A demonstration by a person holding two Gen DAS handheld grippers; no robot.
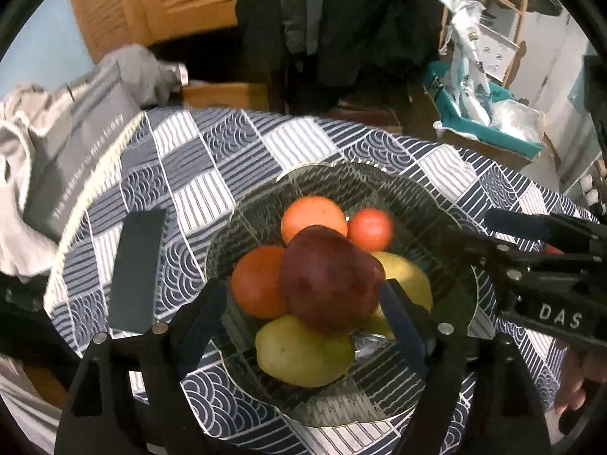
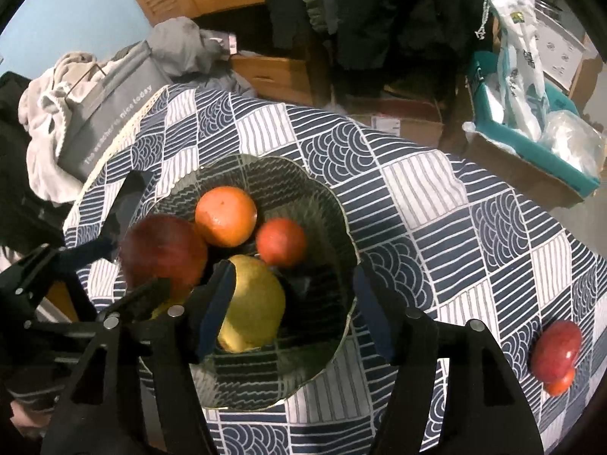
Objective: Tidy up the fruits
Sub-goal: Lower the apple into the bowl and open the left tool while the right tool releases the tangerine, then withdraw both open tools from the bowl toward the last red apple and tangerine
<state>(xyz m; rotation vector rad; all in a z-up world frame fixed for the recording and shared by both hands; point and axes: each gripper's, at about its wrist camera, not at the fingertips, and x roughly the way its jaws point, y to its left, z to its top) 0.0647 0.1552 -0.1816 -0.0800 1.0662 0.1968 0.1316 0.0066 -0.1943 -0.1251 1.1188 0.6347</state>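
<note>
Fruit is being gathered into a dark glass bowl [image 1: 447, 204] set on the checked tablecloth [image 1: 212, 159], toward the near edge of the table, so that loose pieces end up in one container. At the left edge of the table a flat dark phone-like slab [image 1: 134, 269] is left lying, apart from the bowl and outside the work.

Inside the bowl, an orange [image 1: 258, 282] is seen at the left, a second orange [image 1: 313, 218] and a small red fruit [image 1: 370, 228] at the far side, and two yellow-green pears [image 1: 303, 352] toward the near rim. A dark red apple [image 1: 330, 276] is perched on top of this heap, which is judged a shaky seat, since only rounded fruit lies under it.

The left gripper [image 1: 307, 314] is held over the bowl with its fingers spread apart on either side of the apple; whether the right-hand pad touches the apple cannot be told, and the left-hand pad stands clear of it. This reads either as a release or as a reach, and the pictures do not settle which.

The right gripper [image 2: 292, 303] is held over the near right of the bowl, its fingers likewise apart and nothing between them but a pear [image 2: 254, 303] behind the left finger.

Near the right edge of the table, a red apple [image 2: 555, 349] with a smaller red-orange fruit [image 2: 561, 385] touching it is left outside the bowl, so the task is judged unfinished.
</note>
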